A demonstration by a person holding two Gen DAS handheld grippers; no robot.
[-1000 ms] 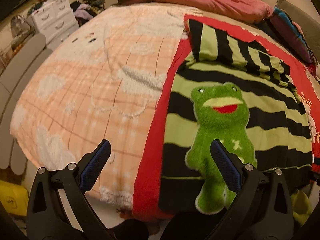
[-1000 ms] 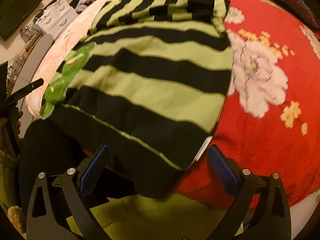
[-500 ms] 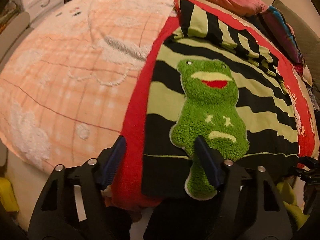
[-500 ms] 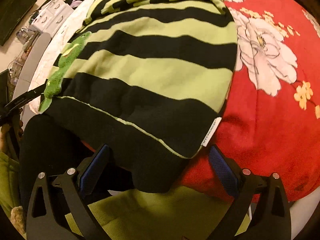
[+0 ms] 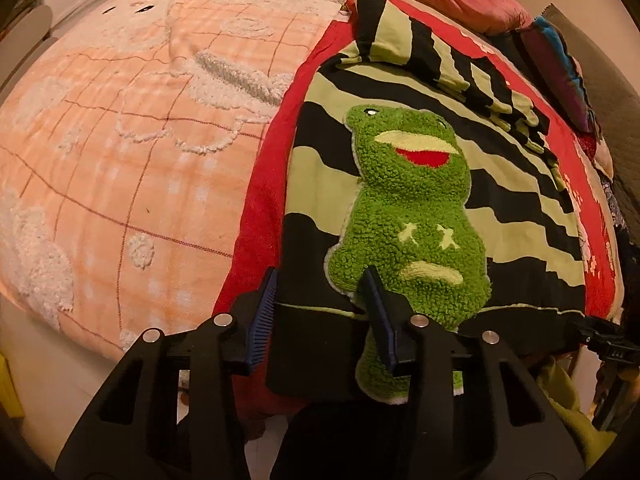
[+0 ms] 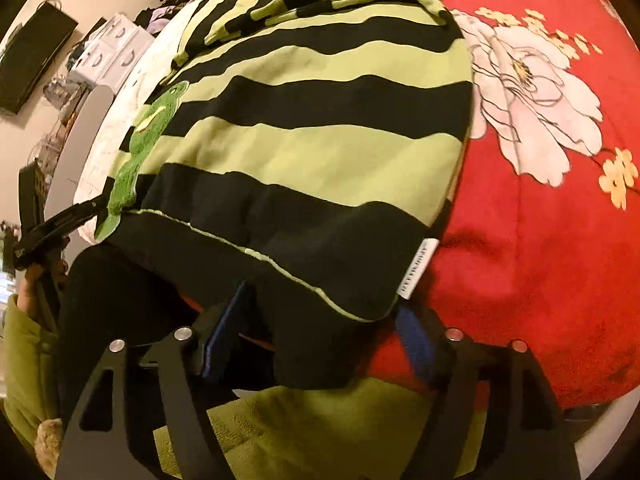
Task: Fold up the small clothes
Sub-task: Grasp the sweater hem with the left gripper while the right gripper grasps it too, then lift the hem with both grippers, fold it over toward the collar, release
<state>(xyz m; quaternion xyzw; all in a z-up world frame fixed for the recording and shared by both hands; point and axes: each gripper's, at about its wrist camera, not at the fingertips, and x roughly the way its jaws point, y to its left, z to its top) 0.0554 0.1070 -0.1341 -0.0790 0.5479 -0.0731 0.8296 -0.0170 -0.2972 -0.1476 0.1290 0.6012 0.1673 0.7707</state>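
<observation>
Sweater (image 5: 420, 152) lies flat on the red blanket (image 5: 264, 200), hem toward me; looks soft and floppy. Both my left gripper (image 5: 320, 292) and right gripper (image 6: 320, 320) are closing around the hem corners, not pinching yet.

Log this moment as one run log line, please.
step: grasp hem | left claw: closing around striped sweater hem | right claw: closing around hem | fold: not started

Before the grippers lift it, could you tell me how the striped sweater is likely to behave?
The striped sweater will probably sag between two held corners, since its hem already drapes limply over the bed edge. The thick frog patch may weigh that side down slightly.
</observation>
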